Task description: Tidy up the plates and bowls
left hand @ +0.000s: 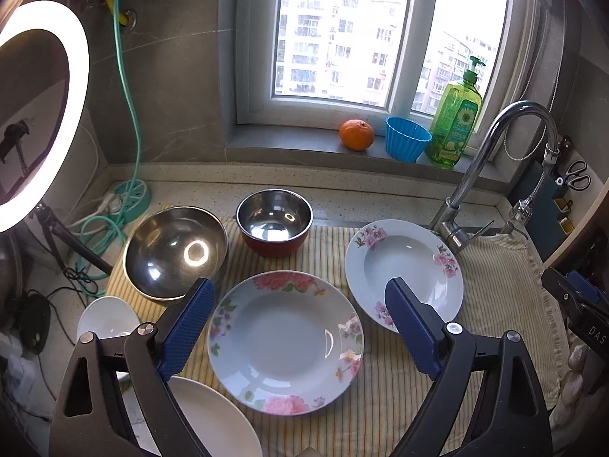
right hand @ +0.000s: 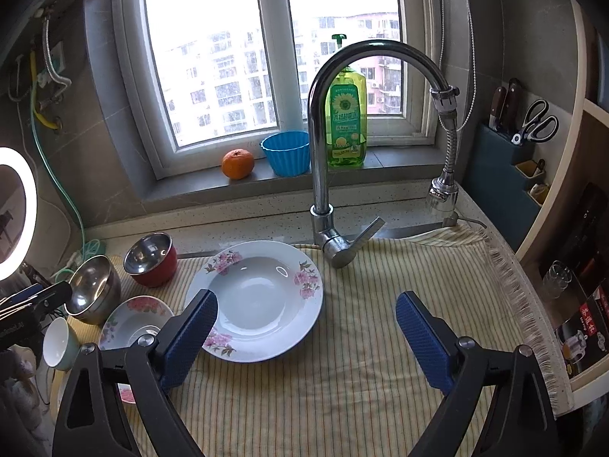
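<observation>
Windowsill: an orange (left hand: pixel 356 135), a blue ribbed cup (left hand: pixel 406 138) and a green soap bottle (left hand: pixel 455 122) are standing in a row under the window.
Faucet: the chrome faucet (right hand: pixel 323 175) is rising just behind the pink-flowered plate (right hand: pixel 254 301), its lever pointing right over the striped cloth (right hand: pixel 361 381).
Left edge: a lit ring light (left hand: pixel 45 114) and green cables are crowding the tabletop corner.
Bowls: the large steel bowl (left hand: pixel 176 252) and the red-sided steel bowl (left hand: pixel 274 225) are sitting side by side at the back, both holding nothing.
Plates: the rose-patterned plate (left hand: pixel 285 342) is lying on the cloth between the blue pads; a plain white plate (left hand: pixel 217 419) and a white cup (left hand: pixel 108 318) are lying nearer left.
Left claw (left hand: pixel 297 327): hanging wide open above the rose-patterned plate, gripping nothing.
Right claw (right hand: pixel 306 339): spread open over bare cloth, just right of the pink-flowered plate.
</observation>
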